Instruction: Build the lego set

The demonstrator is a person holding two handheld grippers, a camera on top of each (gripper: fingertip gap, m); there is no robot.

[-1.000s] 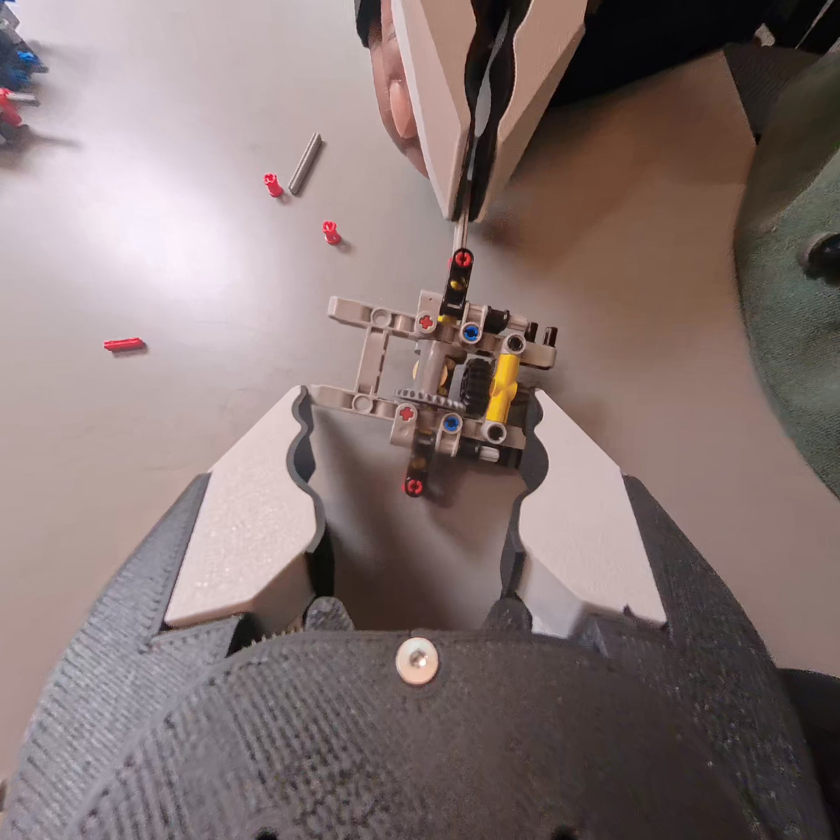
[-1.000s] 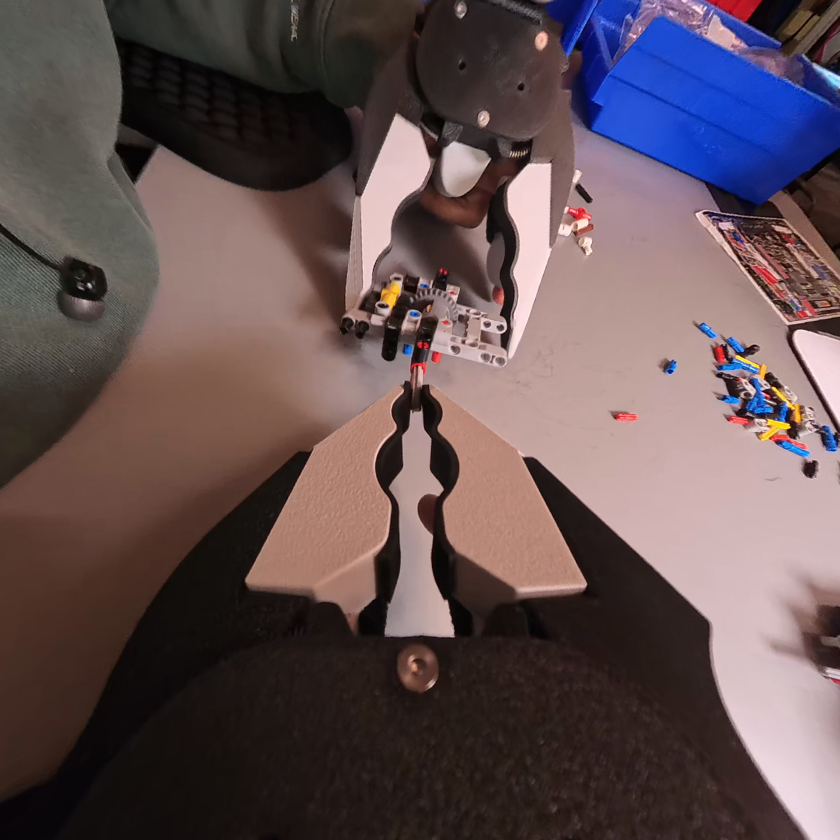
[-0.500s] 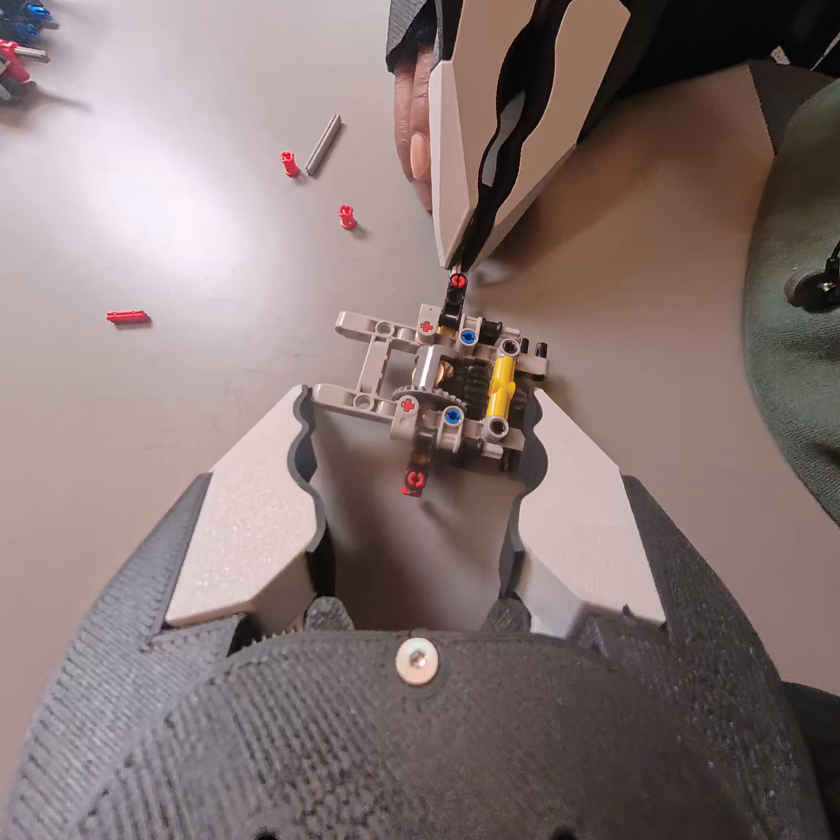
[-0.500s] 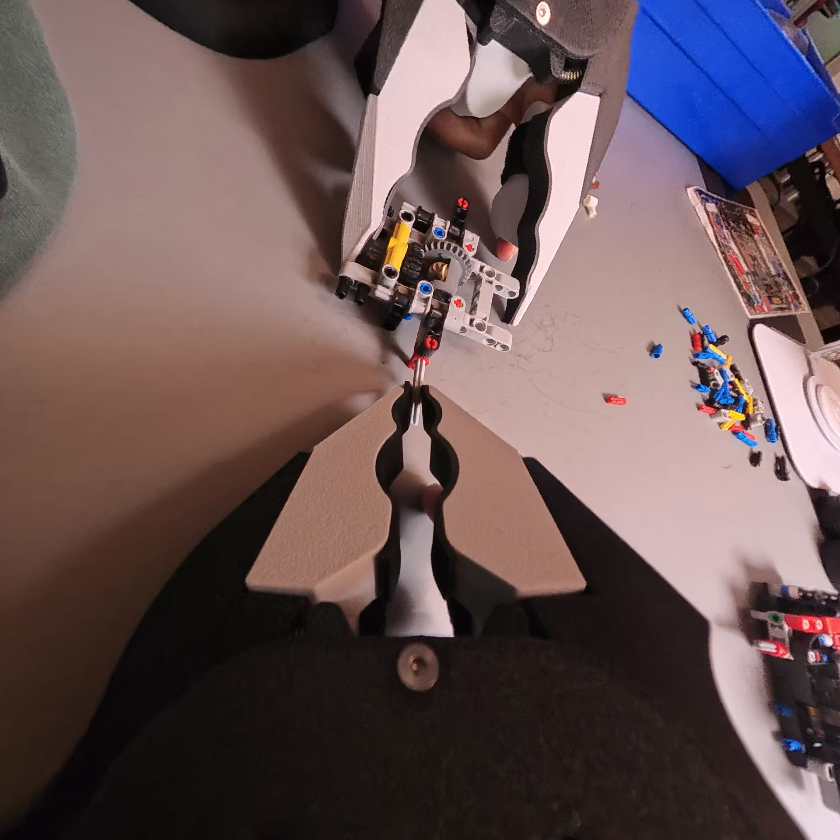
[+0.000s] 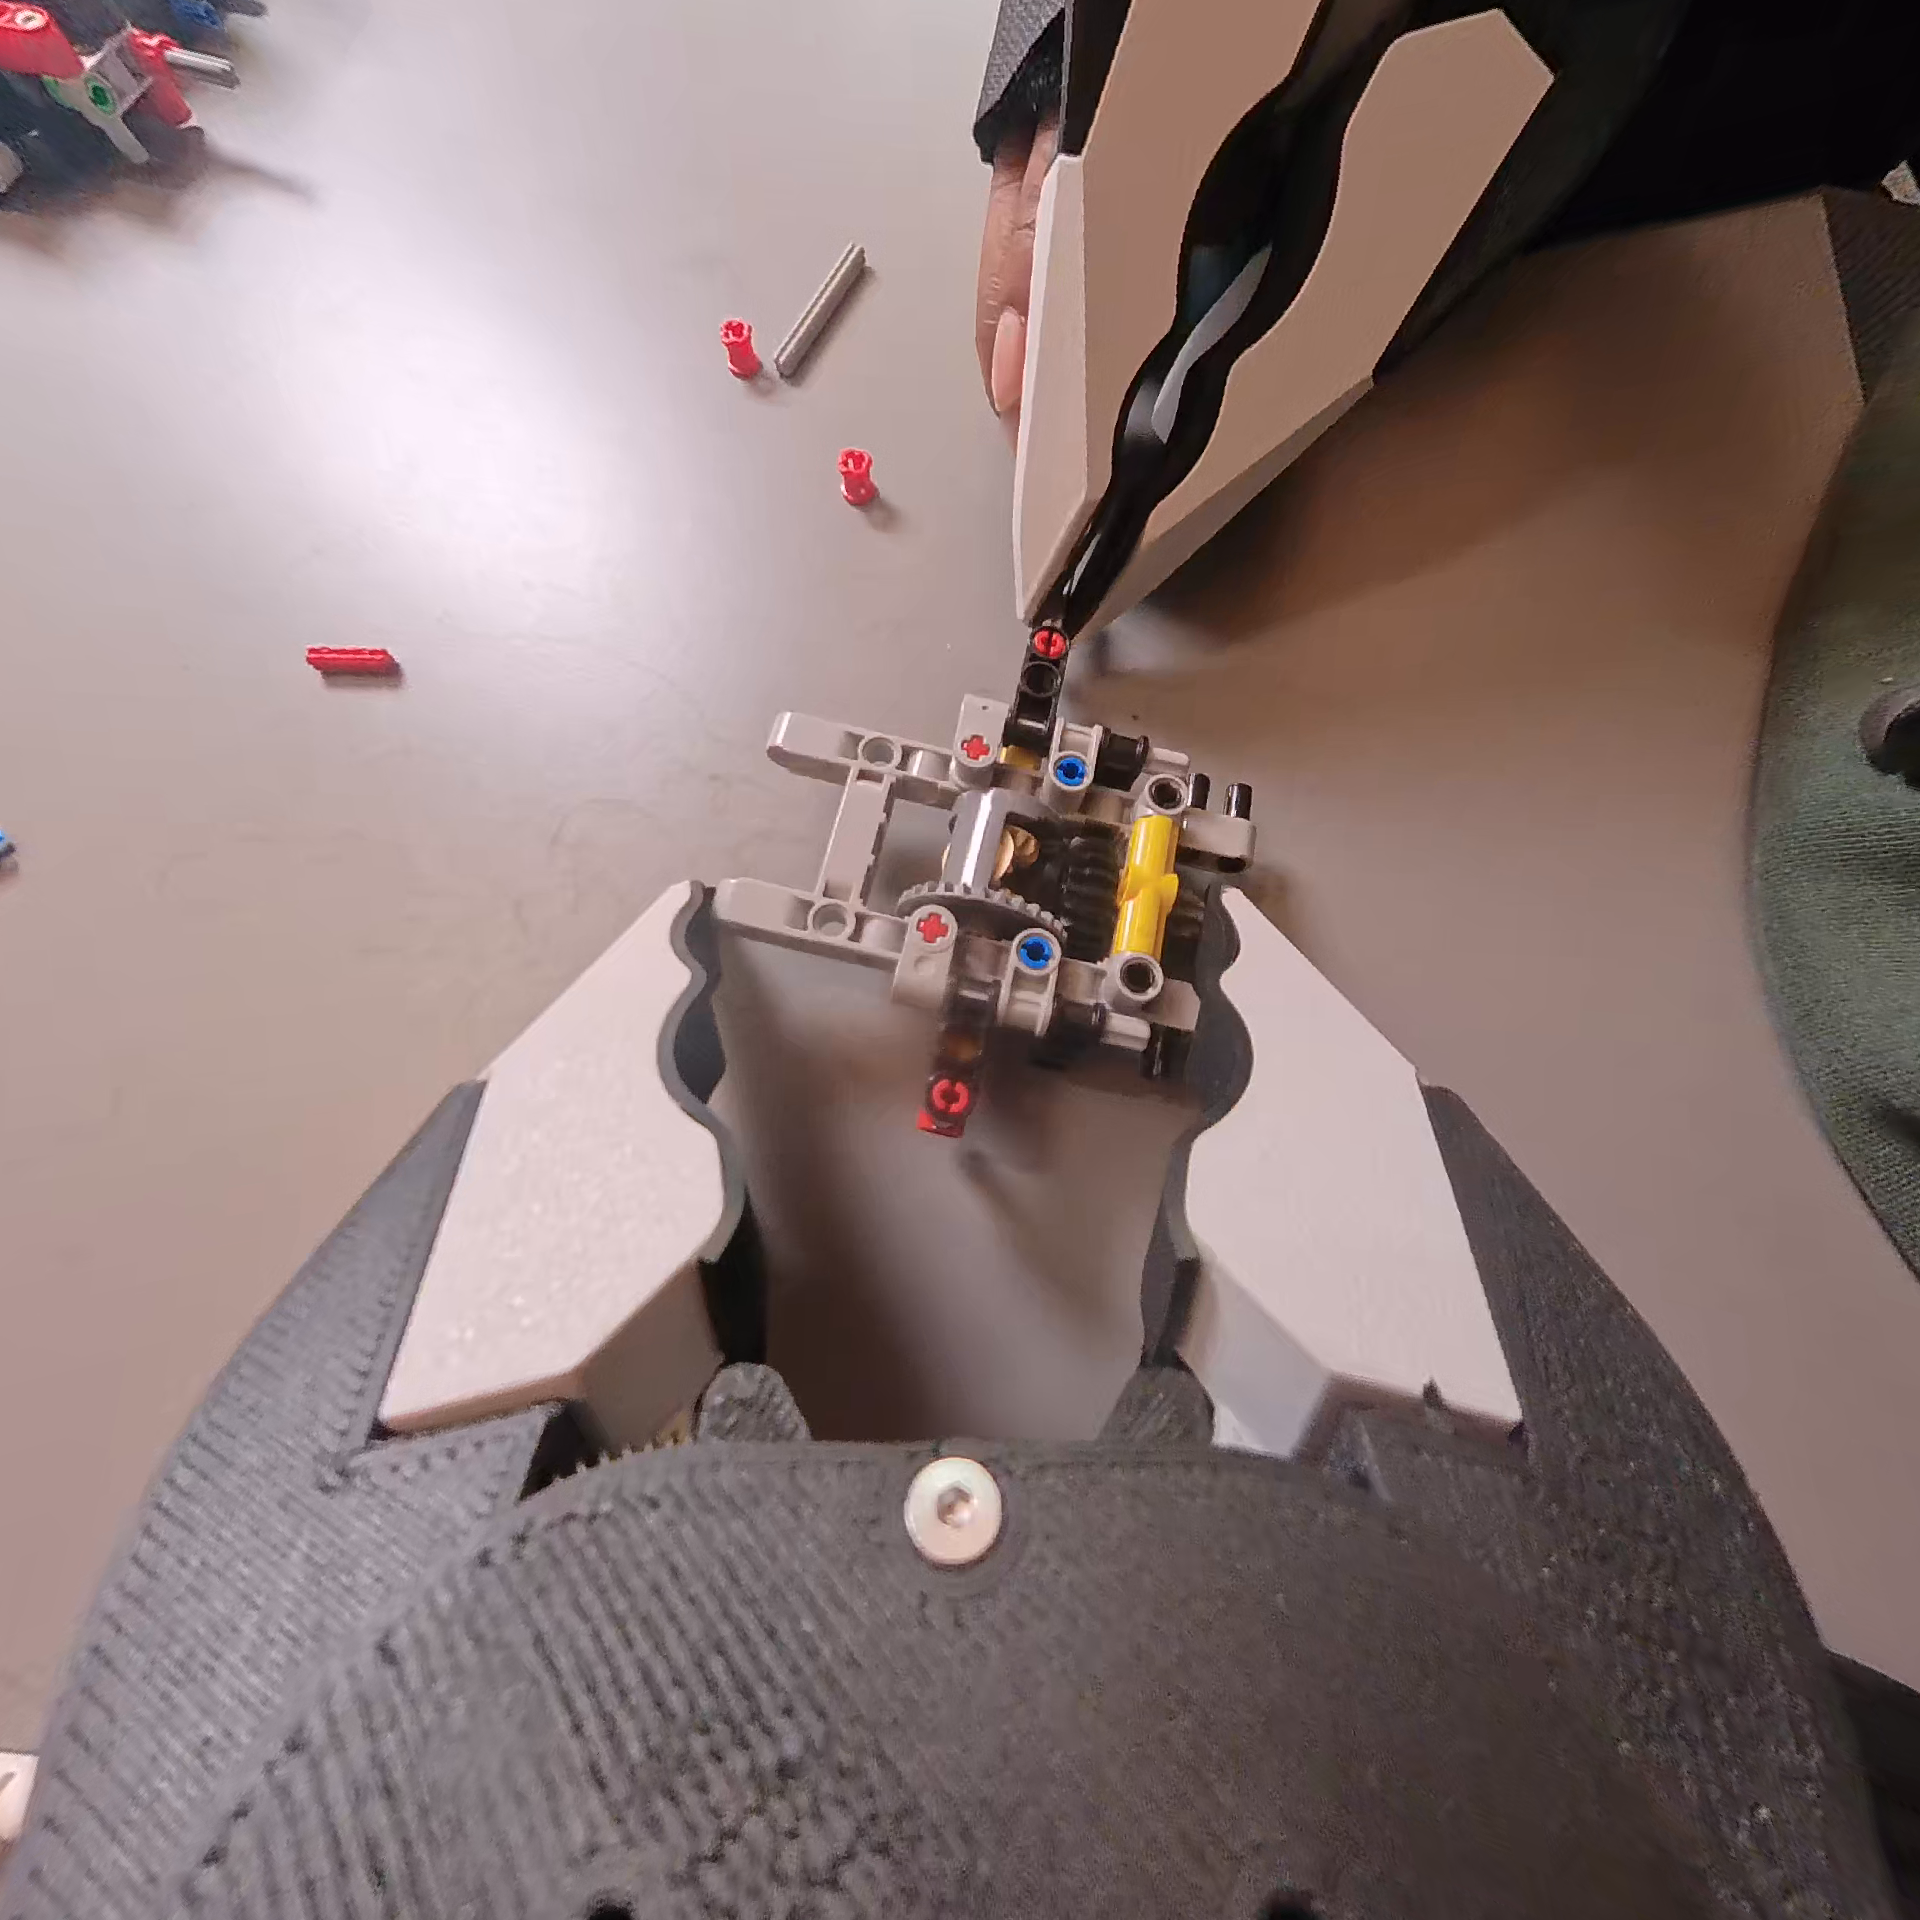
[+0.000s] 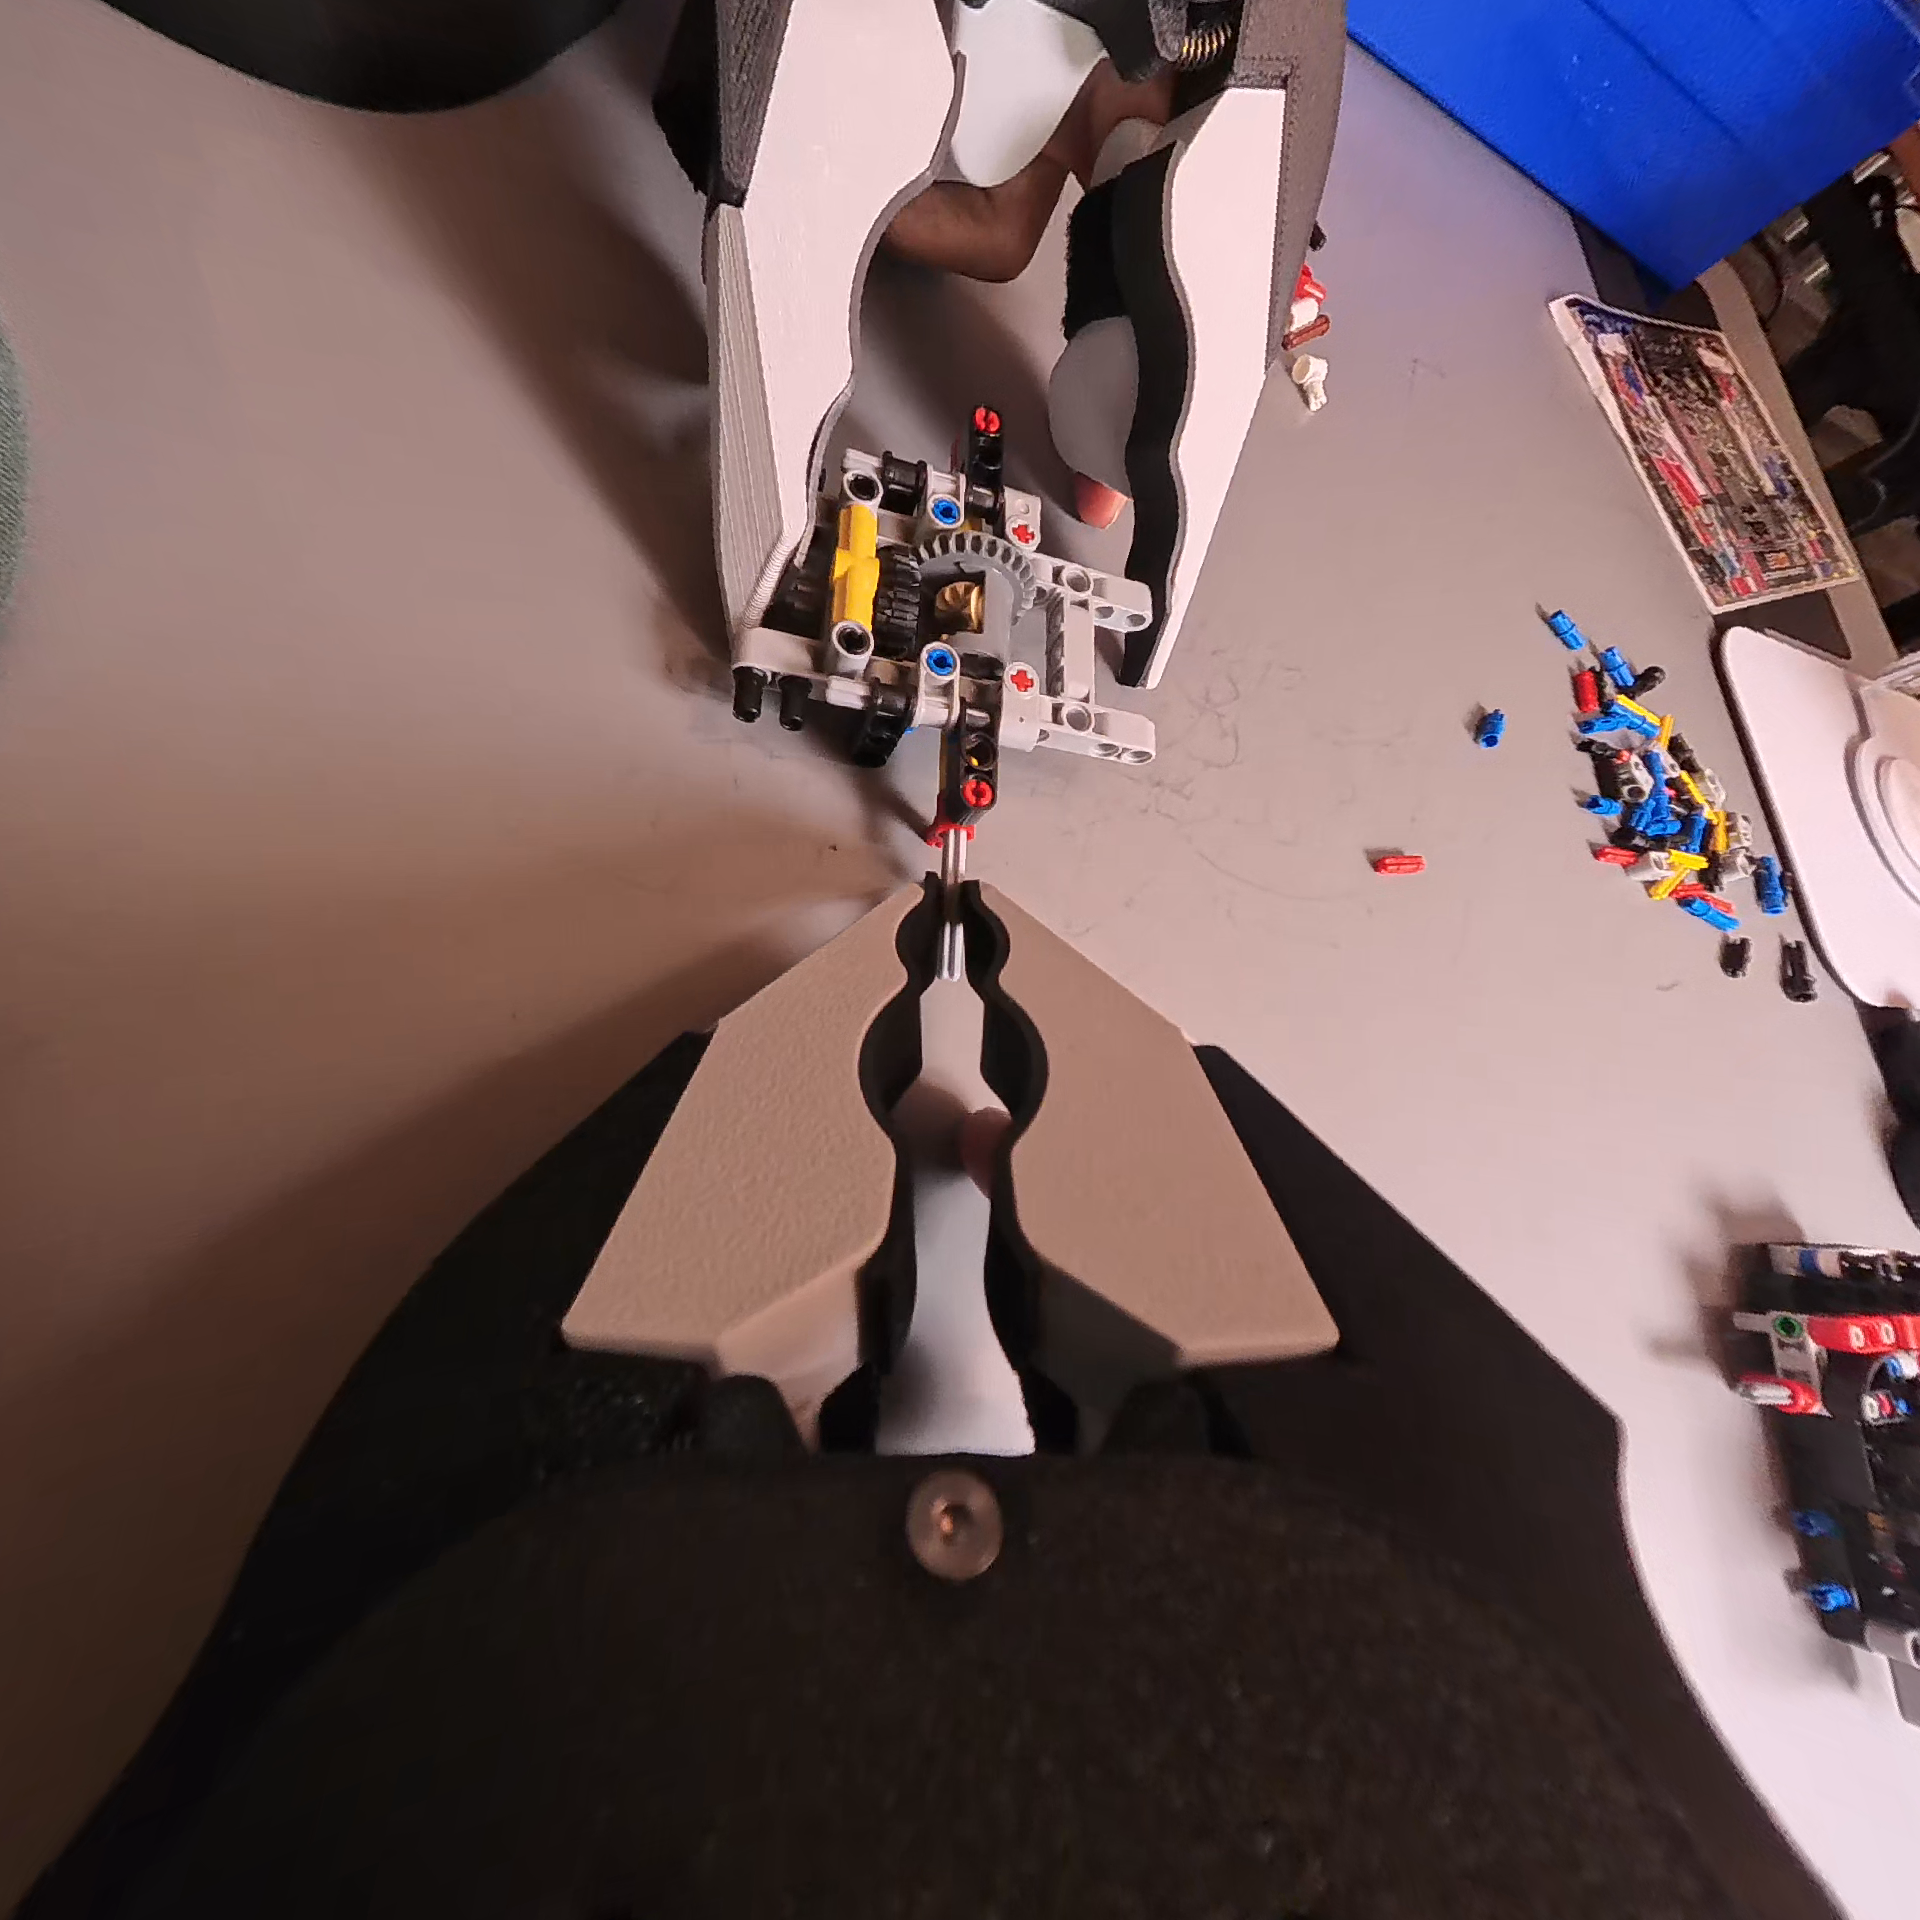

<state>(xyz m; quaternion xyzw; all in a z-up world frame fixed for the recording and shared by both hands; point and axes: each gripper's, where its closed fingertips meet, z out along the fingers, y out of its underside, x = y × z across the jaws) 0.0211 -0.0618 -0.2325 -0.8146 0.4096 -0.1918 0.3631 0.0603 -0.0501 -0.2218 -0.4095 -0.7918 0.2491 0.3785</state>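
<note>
1. My left gripper [image 5: 961,914] is spread wide around the grey gearbox assembly [image 5: 1003,883], which sits on the grey table [image 5: 416,935]. Its right finger lies against the assembly's black-and-yellow end; its left fingertip is at the corner of the open grey frame.
2. My right gripper [image 6: 951,899] is pressed together on a thin grey axle [image 6: 953,914], pinched at the very tips. The axle's far end meets a small red piece at the tip of the black link [image 6: 977,764] that sticks out of the assembly toward me.
3. The right wrist view shows the axle clearly. In the left wrist view the right gripper [image 5: 1060,613] hides it, and only its tips at the red-ended black link [image 5: 1042,681] are seen.
4. The left wrist view alone shows the second link [image 5: 951,1081], red-ended, projecting from the near side between my left fingers.
5. It also shows loose parts beyond the assembly: a spare grey axle [image 5: 821,309], two red bushes [image 5: 740,346] [image 5: 854,476] and a red pin [image 5: 353,661].
6. Only the right wrist view shows the pile of small mixed parts [image 6: 1662,790], the printed instruction sheet [image 6: 1704,457], the blue bins [image 6: 1621,104] and a partly built model [image 6: 1839,1444] at the right edge.
</note>
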